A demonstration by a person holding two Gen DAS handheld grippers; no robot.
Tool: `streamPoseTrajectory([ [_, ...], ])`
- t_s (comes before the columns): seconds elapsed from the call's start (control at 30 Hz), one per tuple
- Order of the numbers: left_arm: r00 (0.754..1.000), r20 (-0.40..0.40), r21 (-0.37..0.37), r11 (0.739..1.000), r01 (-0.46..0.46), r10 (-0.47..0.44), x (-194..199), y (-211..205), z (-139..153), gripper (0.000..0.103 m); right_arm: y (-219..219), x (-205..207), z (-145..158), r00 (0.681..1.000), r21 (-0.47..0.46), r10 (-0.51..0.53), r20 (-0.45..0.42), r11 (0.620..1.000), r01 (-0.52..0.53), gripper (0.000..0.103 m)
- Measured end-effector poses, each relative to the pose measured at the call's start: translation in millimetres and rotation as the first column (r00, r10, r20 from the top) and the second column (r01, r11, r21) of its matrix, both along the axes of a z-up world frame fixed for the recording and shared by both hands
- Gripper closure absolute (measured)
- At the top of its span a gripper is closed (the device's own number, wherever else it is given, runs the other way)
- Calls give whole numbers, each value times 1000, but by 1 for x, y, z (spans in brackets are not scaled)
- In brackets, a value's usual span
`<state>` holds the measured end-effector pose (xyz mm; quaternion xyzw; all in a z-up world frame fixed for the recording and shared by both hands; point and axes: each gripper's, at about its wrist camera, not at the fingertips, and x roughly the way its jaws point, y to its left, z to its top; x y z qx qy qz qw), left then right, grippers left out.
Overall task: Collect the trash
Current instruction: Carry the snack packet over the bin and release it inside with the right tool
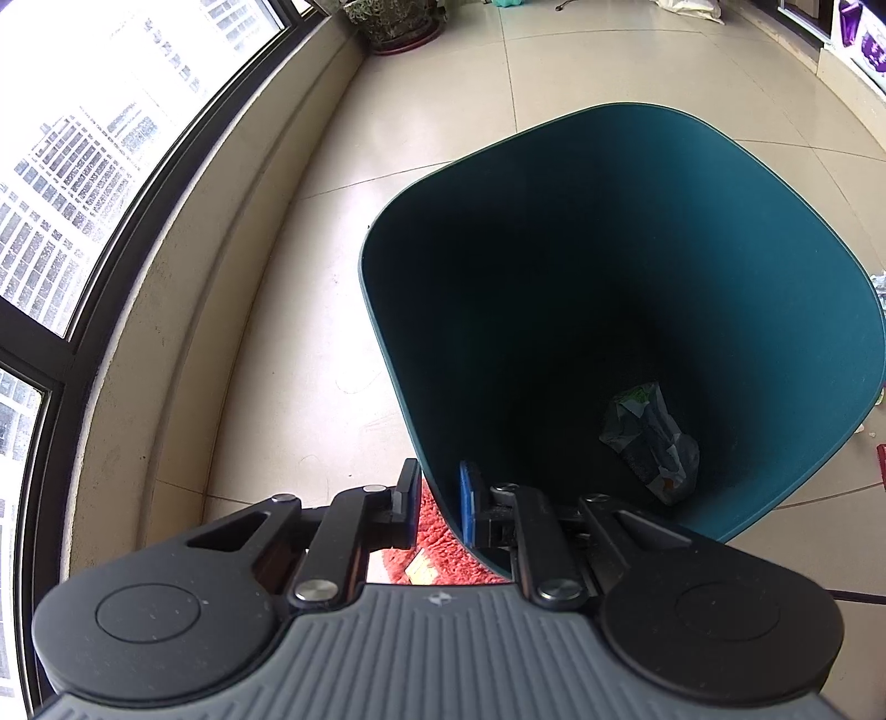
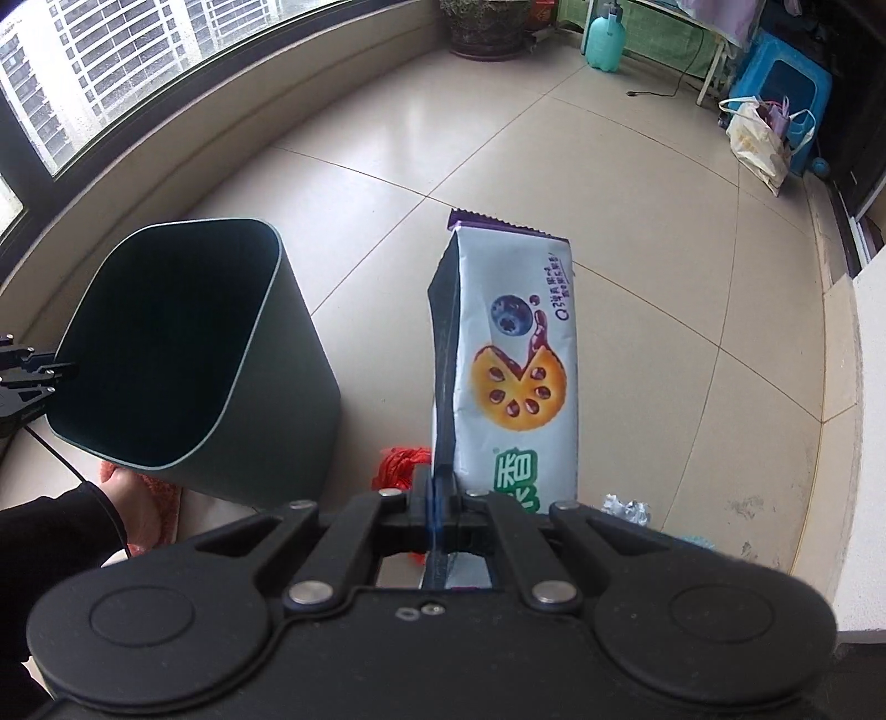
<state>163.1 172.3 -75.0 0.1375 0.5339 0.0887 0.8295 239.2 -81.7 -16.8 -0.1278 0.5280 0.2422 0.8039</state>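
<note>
A teal bin [image 1: 775, 266] stands tilted on the tiled floor, and my left gripper [image 1: 440, 490] is shut on its near rim, one finger outside and one inside the wall. A crumpled wrapper [image 1: 653, 443] lies at the bin's bottom. In the right wrist view the bin [image 2: 277, 399] is at the left, with the left gripper [image 2: 33, 371] at its rim. My right gripper [image 2: 441, 495] is shut on the lower edge of a white biscuit packet [image 2: 515, 343] with a blueberry picture, held upright in the air to the right of the bin.
A red crumpled scrap [image 2: 401, 462] and a silver foil ball [image 2: 626, 507] lie on the floor below the packet. Red fuzzy fabric [image 1: 437, 531] lies under the bin's near side. A plant pot [image 2: 484, 27], green bottle [image 2: 606, 39], blue stool [image 2: 781, 88] and bag [image 2: 758, 138] line the far wall.
</note>
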Motion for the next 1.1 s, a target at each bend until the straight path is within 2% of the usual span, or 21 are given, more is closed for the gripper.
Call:
streamPoseTrajectory([
  [0.23,1000,2,-5,1000,0,0,-1,2,-2,91,67,-6,15,991,45,133,31,990,-134,103],
  [0.37,1000,3,-6,1000,-4,4,-3,4,-1,91,99,-6,18,984,68,174,40,982,-176,103],
  [0.6,1000,2,-15,1000,-10,10,-2,7,0,91,146,-5,3,979,106,205,14,973,-205,103],
  [0.87,1000,7,-20,1000,-7,7,-3,10,1,91,194,5,-52,977,133,195,-83,974,-183,103],
  [1.1,1000,7,-21,1000,-8,8,-4,11,1,91,202,7,-105,969,72,148,-199,988,-137,103],
])
